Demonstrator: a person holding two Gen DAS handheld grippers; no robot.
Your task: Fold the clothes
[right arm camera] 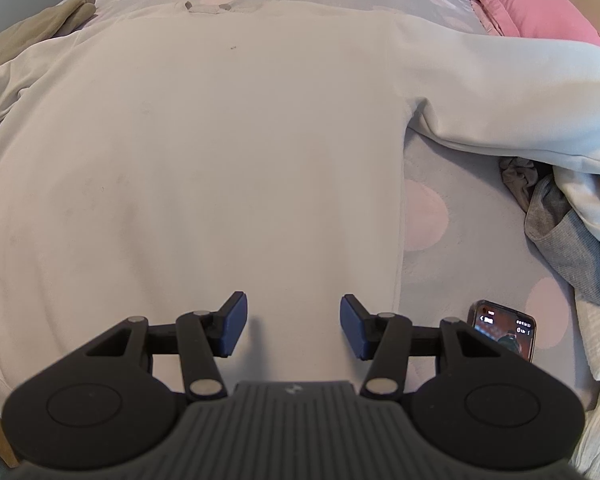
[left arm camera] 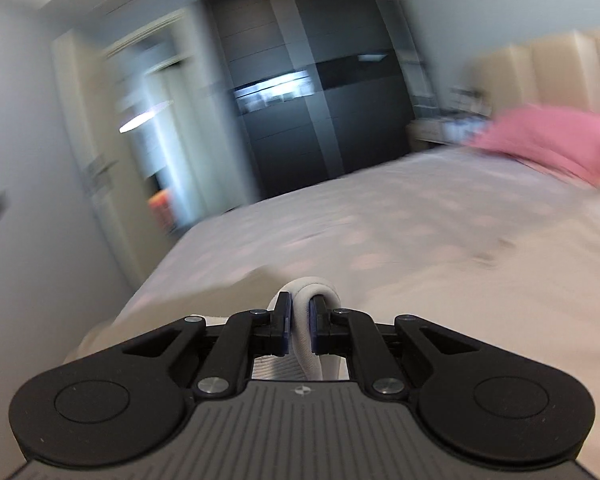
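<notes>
A cream sweatshirt (right arm camera: 220,140) lies spread flat on the bed, its right sleeve (right arm camera: 520,96) stretched out to the right. My right gripper (right arm camera: 293,320) is open and empty, hovering just above the sweatshirt's near hem. My left gripper (left arm camera: 299,320) is shut on a rolled fold of the cream sweatshirt (left arm camera: 312,300) and holds it above the bed's left side. The left wrist view is blurred by motion.
The bed has a grey cover with pink dots (right arm camera: 440,216). A phone (right arm camera: 504,328) with a lit screen lies right of my right gripper. A pile of grey and white clothes (right arm camera: 572,232) sits at the right. A pink pillow (right arm camera: 532,4), a beige garment (right arm camera: 32,28), a dark wardrobe (left arm camera: 320,80).
</notes>
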